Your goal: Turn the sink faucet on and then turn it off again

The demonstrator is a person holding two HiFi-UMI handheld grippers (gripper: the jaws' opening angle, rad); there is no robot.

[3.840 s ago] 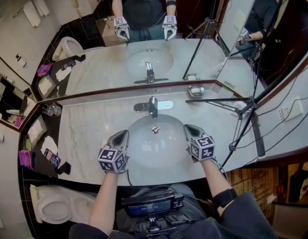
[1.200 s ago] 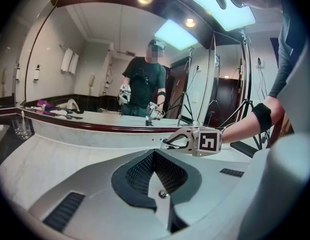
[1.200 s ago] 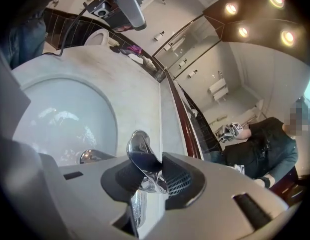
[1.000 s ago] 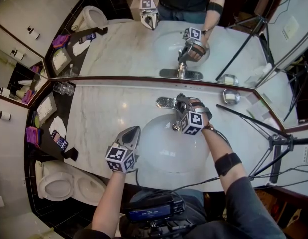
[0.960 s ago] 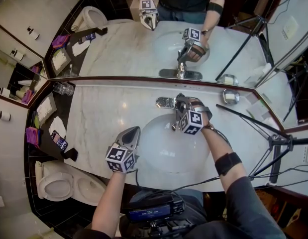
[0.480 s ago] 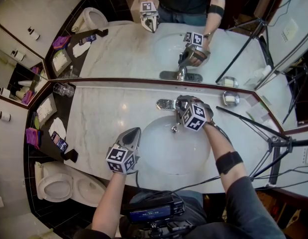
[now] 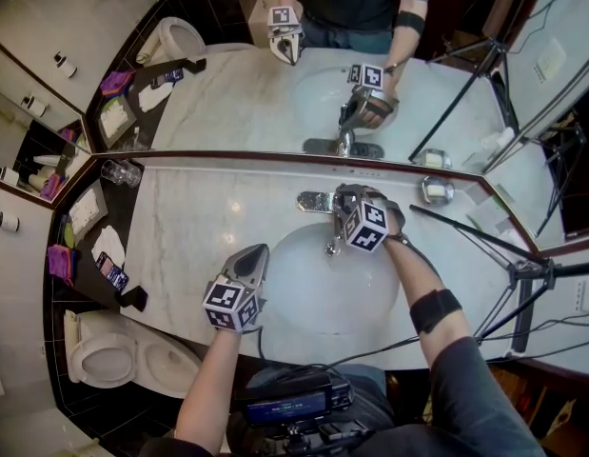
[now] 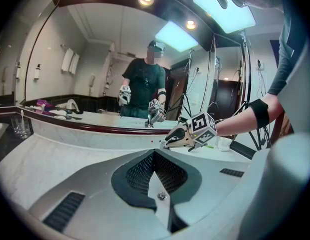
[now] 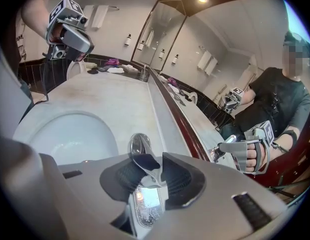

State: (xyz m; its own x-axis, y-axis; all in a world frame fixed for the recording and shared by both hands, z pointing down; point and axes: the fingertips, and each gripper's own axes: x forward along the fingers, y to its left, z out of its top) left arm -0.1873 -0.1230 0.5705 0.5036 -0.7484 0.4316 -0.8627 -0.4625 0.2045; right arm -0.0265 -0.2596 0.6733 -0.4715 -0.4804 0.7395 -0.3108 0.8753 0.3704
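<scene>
The chrome faucet (image 7: 316, 200) stands behind the white basin (image 7: 296, 288) on the marble counter. My right gripper (image 7: 345, 201) reaches over the basin to the faucet. In the right gripper view the faucet's lever (image 9: 142, 151) lies between the two black pads (image 9: 123, 176), which touch it on both sides while the jaws are opening. My left gripper (image 7: 256, 253) hangs over the basin's front left rim, shut with nothing in it. In the left gripper view its jaws (image 8: 153, 155) meet, and the right gripper (image 8: 171, 140) shows beyond them at the faucet.
A mirror runs along the back of the counter (image 7: 194, 222). A soap dish (image 7: 435, 190) sits to the right of the faucet and glasses (image 7: 120, 170) at the far left. Tripod legs (image 7: 465, 231) cross the counter's right end. A toilet (image 7: 104, 355) stands at the lower left.
The right gripper has come from the basin's front rim to the faucet and taken its lever between the jaws. Over the last second it has rolled a little there. The left gripper kept still.
</scene>
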